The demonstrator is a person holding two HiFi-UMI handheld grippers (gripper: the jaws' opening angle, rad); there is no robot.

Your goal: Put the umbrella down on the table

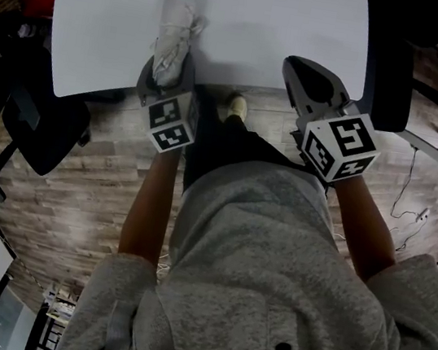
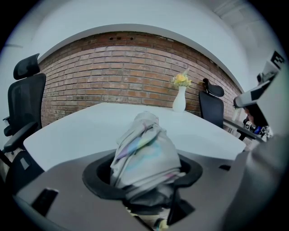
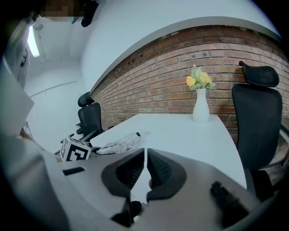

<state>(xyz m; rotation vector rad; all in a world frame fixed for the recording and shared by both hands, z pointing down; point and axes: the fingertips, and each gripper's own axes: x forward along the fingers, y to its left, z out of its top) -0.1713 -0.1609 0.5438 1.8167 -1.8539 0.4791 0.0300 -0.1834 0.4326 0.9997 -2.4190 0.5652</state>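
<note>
The folded pale grey umbrella [image 1: 175, 35] lies lengthwise on the white table [image 1: 268, 21], with its tip pointing away from me. My left gripper [image 1: 169, 63] holds the umbrella's near end at the table's front edge. In the left gripper view the bunched fabric [image 2: 144, 135] fills the gap between the wide-set jaws. My right gripper [image 1: 296, 65] hovers over the same edge further right, shut, with nothing between its jaws. From the right gripper view [image 3: 145, 151] I see the umbrella [image 3: 119, 145] lying flat, with the left gripper's marker cube [image 3: 74, 150] beside it.
A white vase with yellow flowers [image 3: 200, 106] stands at the table's far side by the brick wall. Black office chairs stand at the left [image 1: 37, 125] and at the right [image 1: 397, 66] of the table. Cables lie on the wooden floor at the right.
</note>
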